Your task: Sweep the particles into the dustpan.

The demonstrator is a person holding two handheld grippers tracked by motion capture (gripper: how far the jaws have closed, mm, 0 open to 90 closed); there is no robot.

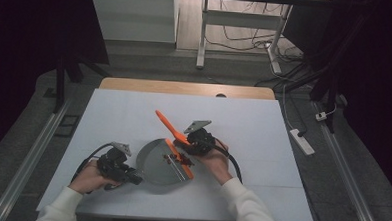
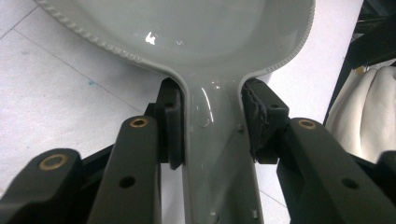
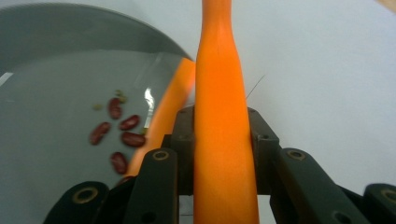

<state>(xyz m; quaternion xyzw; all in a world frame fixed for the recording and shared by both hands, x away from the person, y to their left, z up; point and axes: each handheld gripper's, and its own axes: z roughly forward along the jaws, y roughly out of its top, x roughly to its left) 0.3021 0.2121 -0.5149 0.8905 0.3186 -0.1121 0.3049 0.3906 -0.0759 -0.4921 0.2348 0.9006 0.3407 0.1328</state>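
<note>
A grey dustpan (image 1: 154, 163) lies on the white table top (image 1: 123, 117), near the front. Its handle (image 2: 212, 154) sits between the pads of my left gripper (image 2: 212, 121), which is shut on it; the same gripper (image 1: 135, 178) is at the pan's left. My right gripper (image 1: 188, 143) is shut on the handle (image 3: 222, 93) of an orange brush (image 1: 169, 124). The brush's orange blade (image 1: 180, 160) rests across the pan's right side. Several dark red beans (image 3: 116, 135) lie inside the pan (image 3: 51, 93), just left of the blade.
The table's wooden far edge (image 1: 185, 87) runs behind the white top. A white power strip (image 1: 303, 141) lies on the floor to the right. A desk frame (image 1: 203, 36) stands farther back. A white sleeve (image 2: 369, 116) is at the right of the left gripper view.
</note>
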